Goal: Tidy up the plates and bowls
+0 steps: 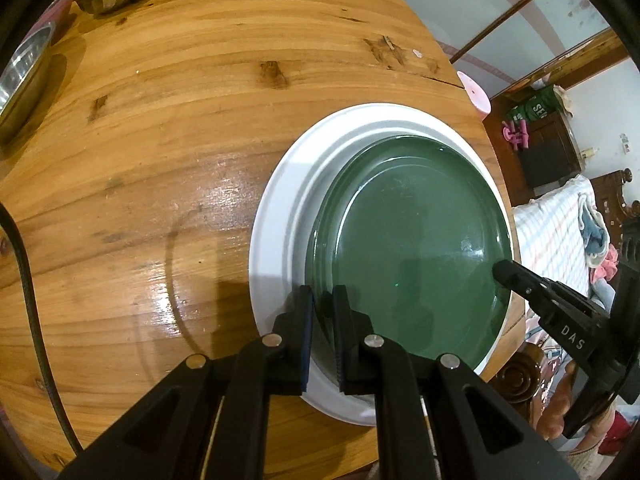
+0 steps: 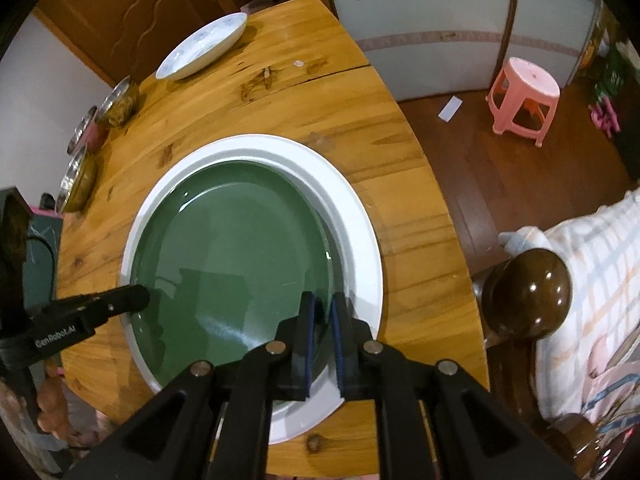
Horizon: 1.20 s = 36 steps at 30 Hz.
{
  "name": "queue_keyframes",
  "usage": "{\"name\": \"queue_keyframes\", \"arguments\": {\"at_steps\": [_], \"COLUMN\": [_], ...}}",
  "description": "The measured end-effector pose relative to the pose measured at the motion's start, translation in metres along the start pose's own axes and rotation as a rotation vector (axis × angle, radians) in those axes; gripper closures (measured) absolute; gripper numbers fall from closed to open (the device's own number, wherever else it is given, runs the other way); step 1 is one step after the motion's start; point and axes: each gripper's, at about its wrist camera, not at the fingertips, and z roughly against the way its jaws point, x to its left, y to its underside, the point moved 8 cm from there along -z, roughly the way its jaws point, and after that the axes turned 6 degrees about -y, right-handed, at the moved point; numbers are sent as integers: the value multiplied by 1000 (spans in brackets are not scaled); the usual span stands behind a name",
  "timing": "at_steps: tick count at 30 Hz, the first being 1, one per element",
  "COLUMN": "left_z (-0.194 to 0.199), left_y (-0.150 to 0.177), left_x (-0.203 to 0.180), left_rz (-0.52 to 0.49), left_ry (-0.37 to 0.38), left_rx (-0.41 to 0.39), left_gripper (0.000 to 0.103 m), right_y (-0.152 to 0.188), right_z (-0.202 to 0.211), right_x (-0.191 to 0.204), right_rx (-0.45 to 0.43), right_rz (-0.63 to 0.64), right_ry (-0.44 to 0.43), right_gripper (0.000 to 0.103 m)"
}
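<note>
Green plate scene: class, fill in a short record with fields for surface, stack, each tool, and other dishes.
surface: wooden table
stack: green plate nested inside the larger white plate
left tool: shut on the green plate's rim
right tool: shut on the opposite rim
other dishes: white oval dish at the far end; metal bowls along the table's edge
off the table: pink stool on the floor

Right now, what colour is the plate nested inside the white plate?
Dark green, clearest in the right wrist view.
</note>
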Motion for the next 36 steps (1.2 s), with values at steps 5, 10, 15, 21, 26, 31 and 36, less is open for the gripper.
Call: {"name": "queue_keyframes", "arguments": {"at_steps": [5,10,15,21,26,31,36], "left_z": [8,24,35,60,94,140,187], "left_y": [-5,-9,-14,-23,-38,-63,-97], "left_x": [-2,-1,2,8,15,27,37], "left_rz": [-18,-22,-19,-12,-12,-37,-70], "left_ry": [-16,-10,-16,-10,-33,-85,-154], "left_rx": [-36,-71,-104,-149,-227,-317,-392], "left_gripper": [96,95,94,92,79,79,77], "right_y": [-4,-10,-13,-14,-26,-57,-99], "right_z": [8,24,32,38,51,76,112], "right_x": [3,4,9,25,45,72,99], "right_rx": [-32,-69,-87,-94,-106,-136,-182], "right_rz": [53,74,77,93,117,164,219], "right_ry": [81,100,89,51,0,-62,-105], "right_gripper": [92,92,92,92,92,92,92]}}
